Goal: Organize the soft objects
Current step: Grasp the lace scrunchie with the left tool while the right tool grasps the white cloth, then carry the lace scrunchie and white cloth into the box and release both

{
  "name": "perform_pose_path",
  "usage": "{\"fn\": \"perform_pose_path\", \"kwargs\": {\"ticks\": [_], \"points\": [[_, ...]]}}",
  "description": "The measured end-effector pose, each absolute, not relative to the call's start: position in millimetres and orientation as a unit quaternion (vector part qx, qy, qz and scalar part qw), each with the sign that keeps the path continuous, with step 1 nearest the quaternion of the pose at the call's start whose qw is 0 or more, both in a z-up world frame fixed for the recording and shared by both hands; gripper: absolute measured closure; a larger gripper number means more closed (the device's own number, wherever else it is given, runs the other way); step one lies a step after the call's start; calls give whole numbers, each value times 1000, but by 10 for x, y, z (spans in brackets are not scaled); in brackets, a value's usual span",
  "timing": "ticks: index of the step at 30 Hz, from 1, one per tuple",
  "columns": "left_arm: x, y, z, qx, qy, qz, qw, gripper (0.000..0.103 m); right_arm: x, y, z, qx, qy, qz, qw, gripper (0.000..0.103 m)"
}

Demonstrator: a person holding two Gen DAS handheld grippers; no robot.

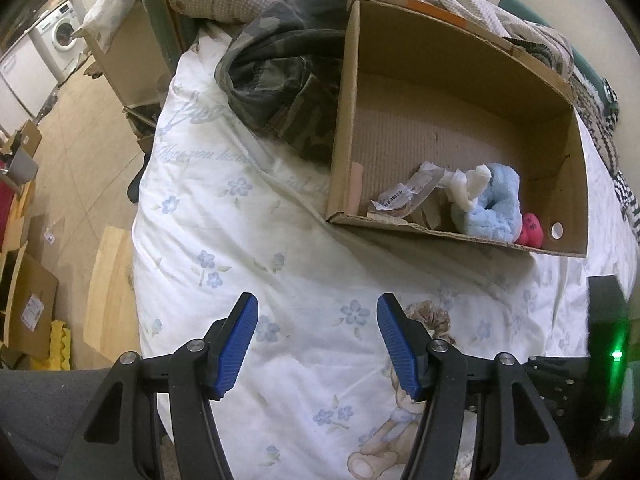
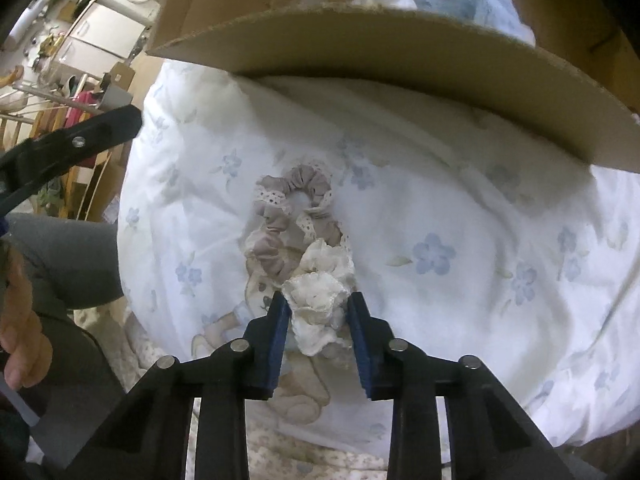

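Note:
A cream lace scrunchie (image 2: 318,304) lies on the floral bedsheet (image 2: 460,240), and my right gripper (image 2: 319,308) has its blue pads on both sides of it, closing on it. A taupe scrunchie with lace trim (image 2: 298,216) lies just beyond, touching it. A cardboard box (image 1: 452,128) sits on the bed with a light blue fluffy item (image 1: 494,204), a pink item (image 1: 531,230) and a plastic packet (image 1: 404,194) inside. My left gripper (image 1: 318,344) is open and empty above the sheet, short of the box. The taupe scrunchie (image 1: 426,316) peeks beside its right finger.
A camouflage garment (image 1: 280,76) lies left of the box. The box's near wall (image 2: 400,68) overhangs the scrunchies in the right wrist view. The bed's left edge drops to a wooden floor (image 1: 68,152) with cardboard pieces and a washing machine (image 1: 60,36).

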State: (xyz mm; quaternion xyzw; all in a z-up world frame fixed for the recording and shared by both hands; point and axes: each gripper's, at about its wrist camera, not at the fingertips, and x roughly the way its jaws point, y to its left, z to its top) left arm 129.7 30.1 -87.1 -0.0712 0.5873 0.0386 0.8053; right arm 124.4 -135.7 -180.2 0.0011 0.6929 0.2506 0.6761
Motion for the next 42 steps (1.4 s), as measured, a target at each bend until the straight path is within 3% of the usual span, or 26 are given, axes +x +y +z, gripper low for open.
{"fn": "perform_pose_path", "kwargs": {"ticks": [12,23,24,27,28,42], "points": [[1331,-252,-1196,-86,627,-19,774,44,1341,-1909,-1265,64,629,208,746,79],[1387,-588,-1667,-86,670,-62,735,45,1390,-2258,-1284,107,630,166,751,79],[1385,-602,-1665,-84,671,-65,734,52,1386,-2263,-1299,108,630,167,751,79],[1386,-632,-1693,-85,678,-79,726,90,1379,-2230,-1309,124,630,176,746,79],[1379,-636,-1694,-88,681,-86,722,93,1386,-2235,-1315,126,631,176,745,79],[1215,-347,-1276,-78,640,-53,763,96,1391,-2197,-1307,115,628,182,748,79]]}}
